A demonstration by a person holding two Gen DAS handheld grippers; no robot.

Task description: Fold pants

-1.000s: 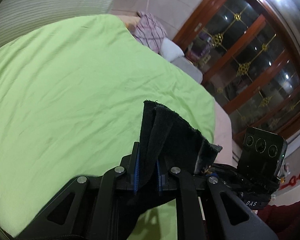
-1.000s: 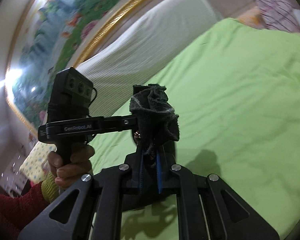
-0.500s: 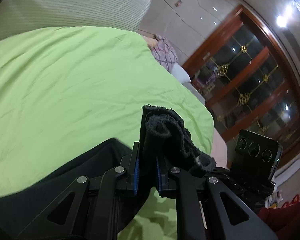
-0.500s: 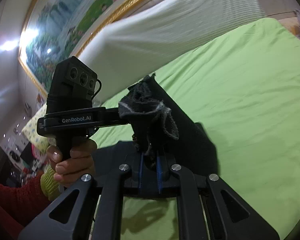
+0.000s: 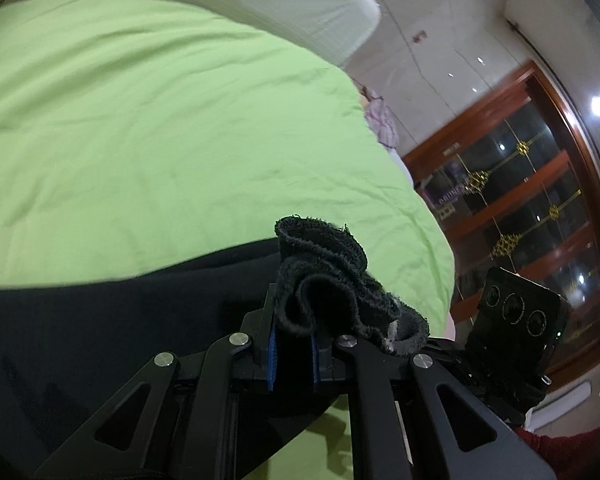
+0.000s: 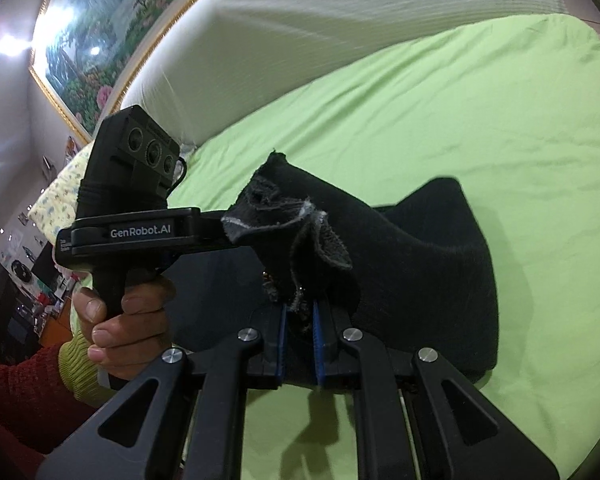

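The black pants (image 5: 100, 320) lie spread over the green bed cover, and also show in the right wrist view (image 6: 432, 248). My left gripper (image 5: 294, 350) is shut on a bunched edge of the pants and holds it just above the bed. My right gripper (image 6: 300, 332) is shut on another bunched edge with a pale frayed seam. The two grippers are close together, side by side: the left gripper's body (image 6: 140, 208) shows in the right wrist view, the right gripper's camera block (image 5: 516, 320) in the left.
The green bed cover (image 5: 160, 140) fills the middle of both views. A white padded headboard (image 6: 340, 40) runs along the far side. A wooden glass-door cabinet (image 5: 540, 208) stands beyond the bed's right edge. A pink checked cloth (image 5: 380, 120) lies at the far corner.
Both grippers have tilted and moved down toward the bed with the pants edge. Far more black cloth now lies spread on the green cover below them.
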